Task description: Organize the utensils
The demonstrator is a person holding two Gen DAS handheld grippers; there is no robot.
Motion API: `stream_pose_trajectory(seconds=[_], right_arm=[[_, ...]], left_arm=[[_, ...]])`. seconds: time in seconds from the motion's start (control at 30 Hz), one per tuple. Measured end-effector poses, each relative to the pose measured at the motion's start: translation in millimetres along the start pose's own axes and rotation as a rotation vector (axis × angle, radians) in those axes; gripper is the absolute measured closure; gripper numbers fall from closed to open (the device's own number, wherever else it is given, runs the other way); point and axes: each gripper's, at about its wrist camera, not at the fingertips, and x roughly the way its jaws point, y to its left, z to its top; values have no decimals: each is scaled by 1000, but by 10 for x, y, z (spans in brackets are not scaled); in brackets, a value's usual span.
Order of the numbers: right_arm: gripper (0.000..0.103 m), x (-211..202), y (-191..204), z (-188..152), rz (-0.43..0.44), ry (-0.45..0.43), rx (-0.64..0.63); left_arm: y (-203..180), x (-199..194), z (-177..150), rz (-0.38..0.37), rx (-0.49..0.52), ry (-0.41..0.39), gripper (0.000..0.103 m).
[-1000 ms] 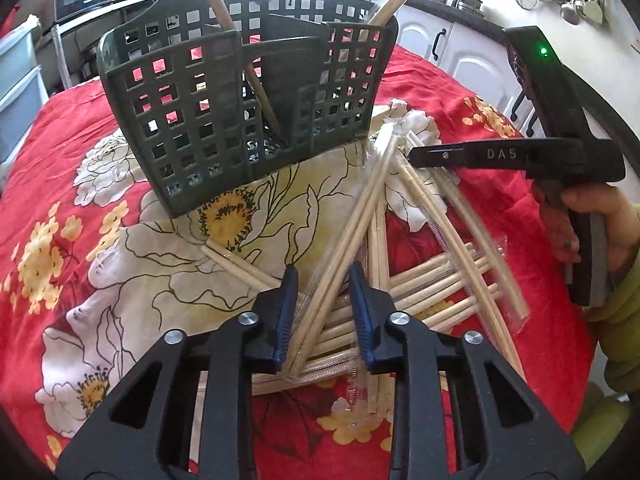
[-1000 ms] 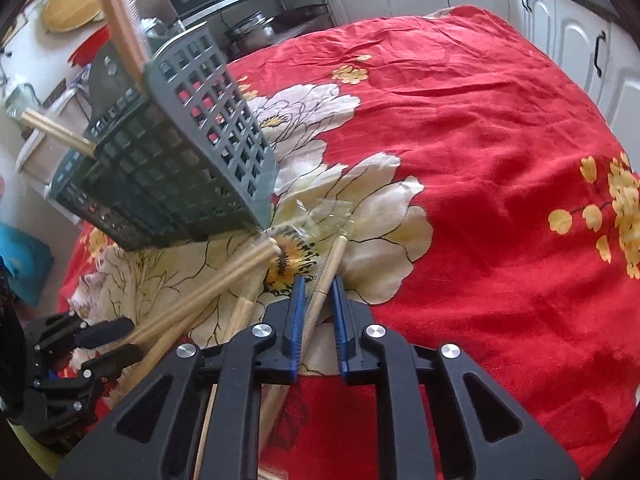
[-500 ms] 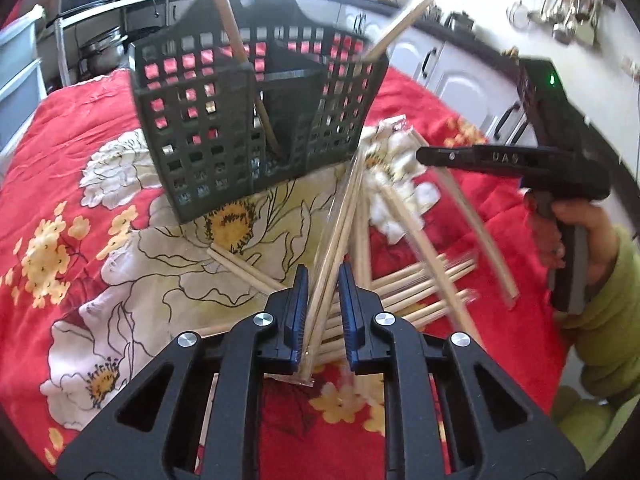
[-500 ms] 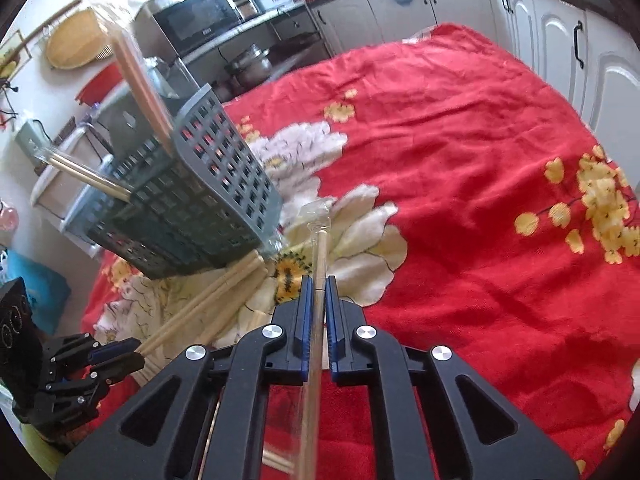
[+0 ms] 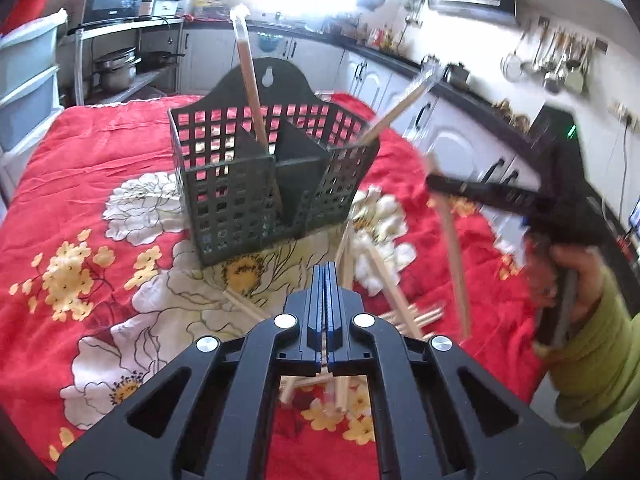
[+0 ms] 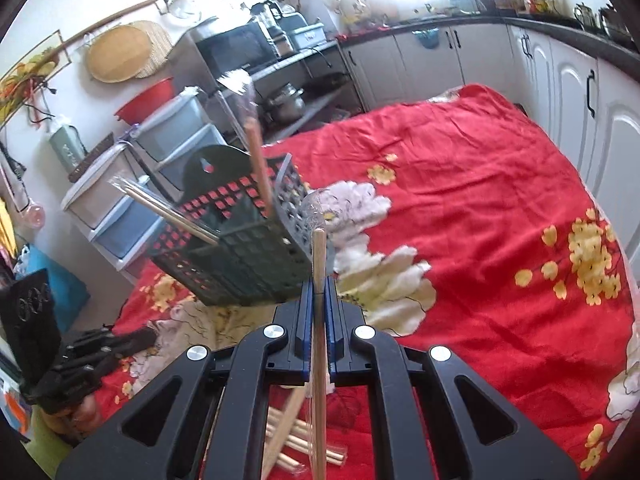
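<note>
Pickup step: right tongs (image 6: 319,292) clamp a wrapped chopstick (image 6: 319,256) just beside the basket (image 6: 240,248) on the desk (image 6: 480,220); left tongs (image 5: 328,276) closed, apparently empty; next, prob. tip it into a compartment w/o snagging the rim.

- The right gripper (image 6: 319,288) is clamped on 1 wrapped chopstick pair (image 6: 319,256), which stands nearly upright between the blue fingers (image 6: 306,312), its clear sleeve tip rising above the wood.
- Behind it, the dark green slotted basket (image 6: 240,256) sits on the red floral cloth (image 6: 460,208) covering the surface.
- 2 wrapped sticks lean out of the basket: 1 steep (image 6: 256,160), 1 slanting left (image 6: 168,212).
- More chopsticks (image 6: 296,440) lie on the cloth below the gripper.
- The left gripper (image 6: 136,338) shows at the lower left, fingers pressed together.
</note>
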Motion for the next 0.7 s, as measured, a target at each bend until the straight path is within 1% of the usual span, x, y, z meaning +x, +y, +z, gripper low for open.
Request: stream_pose_trajectory(seconds=[0.07,0.1,0.13,0.2,0.3,0.4,0.5,0.7], right_arm=[[97,-55,35,27,14,-18,-3],[97,-86,52,42,24,-28,-3],[97,-120,72,59,32,-37,-5],[97,-189,113,80,43,-56,-14],[97,-292,183,125,68,-85,-22],[97,-389,260,180,86,-113,-36],[97,-473,318,229,100,-137,-42],[97,-632,463,305,124,-176,-67]], left_arm=[[-1,52,-56,12,11,39,100],[11,68,-85,15,10,49,97],[24,80,-119,24,9,56,93],[55,75,-179,28,1,64,89],[99,57,-269,32,6,75,79],[117,109,-354,31,14,107,76],[94,177,-421,39,36,132,76],[101,219,-476,58,47,141,76]])
